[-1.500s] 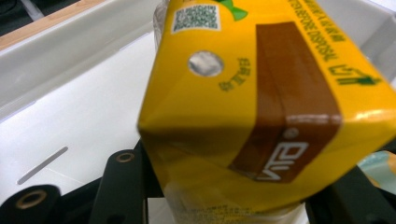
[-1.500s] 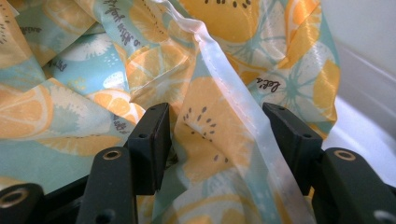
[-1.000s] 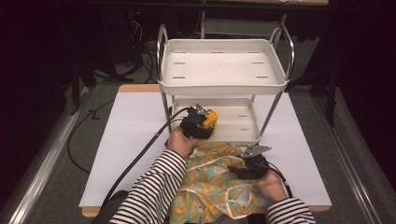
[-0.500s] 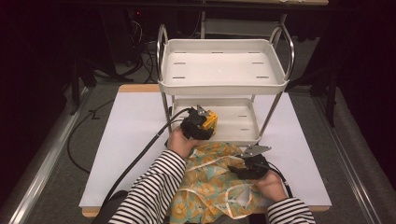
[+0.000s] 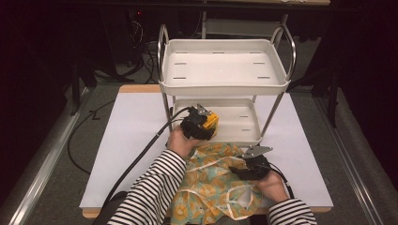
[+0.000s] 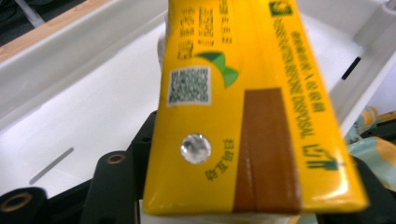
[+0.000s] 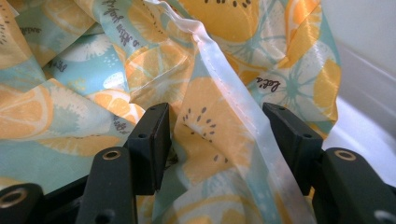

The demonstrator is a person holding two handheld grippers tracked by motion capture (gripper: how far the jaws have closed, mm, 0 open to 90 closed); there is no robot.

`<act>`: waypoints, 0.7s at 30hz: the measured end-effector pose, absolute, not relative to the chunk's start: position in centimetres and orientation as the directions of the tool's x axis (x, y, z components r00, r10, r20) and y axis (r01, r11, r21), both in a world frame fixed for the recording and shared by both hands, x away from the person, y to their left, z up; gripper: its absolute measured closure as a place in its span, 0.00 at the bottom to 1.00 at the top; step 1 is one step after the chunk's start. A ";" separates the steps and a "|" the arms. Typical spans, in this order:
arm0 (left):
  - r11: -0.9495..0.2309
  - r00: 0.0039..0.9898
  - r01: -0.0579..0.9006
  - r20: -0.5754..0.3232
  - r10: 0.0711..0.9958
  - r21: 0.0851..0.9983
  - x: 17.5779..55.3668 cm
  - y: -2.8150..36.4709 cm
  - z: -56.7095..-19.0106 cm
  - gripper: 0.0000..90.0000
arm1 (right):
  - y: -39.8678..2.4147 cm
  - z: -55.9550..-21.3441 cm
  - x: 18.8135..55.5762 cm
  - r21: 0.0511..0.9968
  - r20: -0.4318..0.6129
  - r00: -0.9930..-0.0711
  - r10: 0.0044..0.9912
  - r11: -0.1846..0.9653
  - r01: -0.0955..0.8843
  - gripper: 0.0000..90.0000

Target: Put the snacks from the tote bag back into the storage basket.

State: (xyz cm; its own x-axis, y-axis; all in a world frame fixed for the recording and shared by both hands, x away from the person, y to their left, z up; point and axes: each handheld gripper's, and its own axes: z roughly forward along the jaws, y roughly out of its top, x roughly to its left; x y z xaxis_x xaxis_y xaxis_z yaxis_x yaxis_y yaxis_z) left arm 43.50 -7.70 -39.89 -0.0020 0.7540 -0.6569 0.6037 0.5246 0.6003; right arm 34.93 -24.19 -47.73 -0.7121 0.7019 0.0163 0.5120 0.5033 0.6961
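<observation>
Yellow juice carton (image 5: 210, 123) sits between the left claw's (image 5: 202, 123) jaws, which have just been opening to leave it on the cart's lower shelf (image 5: 234, 123), while the right claw (image 5: 244, 169), open, straddles the fruity cloth bag (image 5: 211, 187).

in the left gripper view the yellow carton (image 6: 243, 107) runs off the top edge and covers the left tool (image 6: 243, 205), so we cannot tell whether its pads press on it, though its jaws have just been opening. its small print is too blurred for us to read. in the high view the fruit-print bag (image 5: 211, 187) is cut by the bottom edge and partly hidden under the striped sleeve (image 5: 150, 192).
</observation>
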 end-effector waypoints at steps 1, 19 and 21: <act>0.528 -0.009 0.605 -0.658 0.753 0.596 43.5 -7.7 -39.8 0.49 | -24.2 -47.7 34.9 0.697 0.016 -0.712 0.702 0.502 0.511 0.49; -0.013 0.548 0.488 -0.295 0.782 0.873 44.4 -4.2 -40.1 0.44 | -24.2 -47.7 34.9 0.696 0.017 -0.712 0.702 0.504 0.512 0.49; 0.002 0.544 0.485 -0.304 0.782 0.874 44.3 -4.2 -40.0 0.44 | -24.2 -47.7 34.9 0.693 0.017 -0.712 0.702 0.506 0.515 0.49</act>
State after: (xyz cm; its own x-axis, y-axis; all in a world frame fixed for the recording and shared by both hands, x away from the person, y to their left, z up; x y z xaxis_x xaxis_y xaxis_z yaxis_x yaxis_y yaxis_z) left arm 44.31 -4.21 -40.01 0.5442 0.7821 -0.3037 0.4851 0.0020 0.8745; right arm 34.92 -24.20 -47.69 -0.7120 0.7020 0.0166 0.5146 0.5056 0.6925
